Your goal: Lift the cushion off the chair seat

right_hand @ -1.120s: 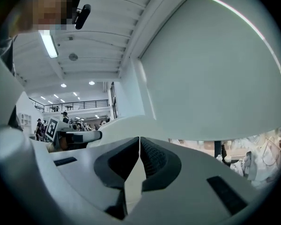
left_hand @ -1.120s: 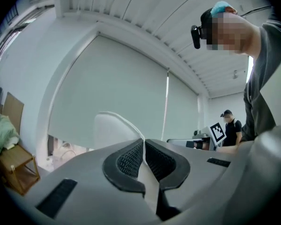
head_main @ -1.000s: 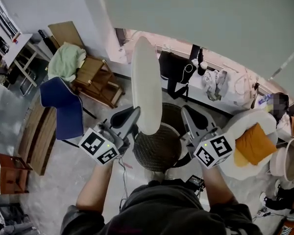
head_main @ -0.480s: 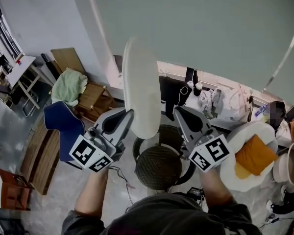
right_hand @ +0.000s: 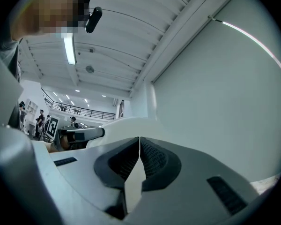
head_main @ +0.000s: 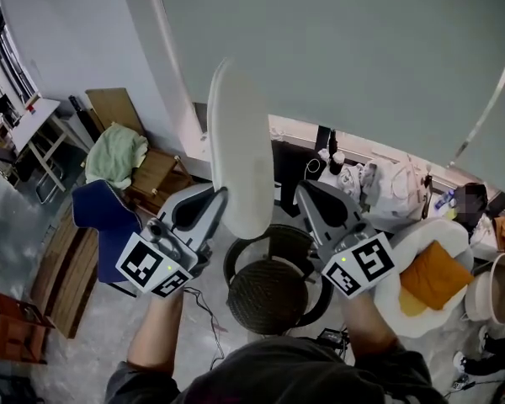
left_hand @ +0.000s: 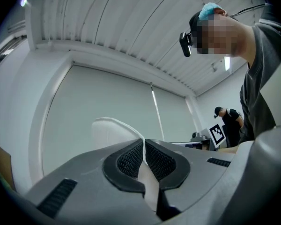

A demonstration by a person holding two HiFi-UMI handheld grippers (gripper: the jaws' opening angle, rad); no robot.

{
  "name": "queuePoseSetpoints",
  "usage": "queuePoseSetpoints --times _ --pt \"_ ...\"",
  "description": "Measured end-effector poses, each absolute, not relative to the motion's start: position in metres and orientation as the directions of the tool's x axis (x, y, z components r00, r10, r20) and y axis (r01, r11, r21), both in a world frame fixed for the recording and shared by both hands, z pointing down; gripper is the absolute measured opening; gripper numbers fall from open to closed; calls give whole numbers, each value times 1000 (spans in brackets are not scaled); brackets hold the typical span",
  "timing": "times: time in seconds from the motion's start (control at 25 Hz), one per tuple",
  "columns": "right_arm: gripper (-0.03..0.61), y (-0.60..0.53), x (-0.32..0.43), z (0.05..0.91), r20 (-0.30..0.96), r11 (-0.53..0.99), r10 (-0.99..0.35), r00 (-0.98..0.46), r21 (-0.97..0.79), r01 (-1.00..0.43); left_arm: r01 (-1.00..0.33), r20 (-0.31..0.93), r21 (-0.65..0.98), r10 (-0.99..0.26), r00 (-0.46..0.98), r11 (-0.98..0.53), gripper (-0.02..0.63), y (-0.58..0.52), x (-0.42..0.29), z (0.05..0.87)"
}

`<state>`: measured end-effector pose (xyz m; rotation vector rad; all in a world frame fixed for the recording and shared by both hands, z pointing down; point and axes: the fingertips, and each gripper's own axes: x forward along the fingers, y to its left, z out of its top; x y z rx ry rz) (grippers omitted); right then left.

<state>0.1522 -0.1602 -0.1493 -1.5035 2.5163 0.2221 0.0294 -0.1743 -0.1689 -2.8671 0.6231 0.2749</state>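
A white round cushion [head_main: 240,146] hangs in the air, seen almost edge-on, above the dark woven chair seat [head_main: 268,297] and clear of it. My left gripper [head_main: 216,202] is shut on the cushion's lower left rim. In the left gripper view the thin white rim [left_hand: 143,151] runs between the pads of the left gripper [left_hand: 143,159], and the cushion [left_hand: 110,132] rises behind. My right gripper [head_main: 305,196] is level with it on the cushion's right side. In the right gripper view the right gripper [right_hand: 139,156] is shut with a white strip pinched between its pads, and the cushion [right_hand: 126,125] lies just beyond.
A blue chair [head_main: 101,217] and a wooden chair draped with green cloth [head_main: 118,154] stand at the left. A white round chair holding an orange cushion [head_main: 433,276] is at the right. Bags and clothes [head_main: 387,179] line the wall ahead. A desk [head_main: 25,120] is far left.
Both grippers have risen together with the cushion, which now hangs higher above the chair seat. The grips have not changed.
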Motion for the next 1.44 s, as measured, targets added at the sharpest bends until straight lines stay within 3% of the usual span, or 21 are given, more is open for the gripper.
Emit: queuePoseSetpoints --times 1.44 --pt "14 -166 152 -139 -227 470 -857 -462 25 -883 -443 -186 -142 -415 890 -885 18 -179 32 -153"
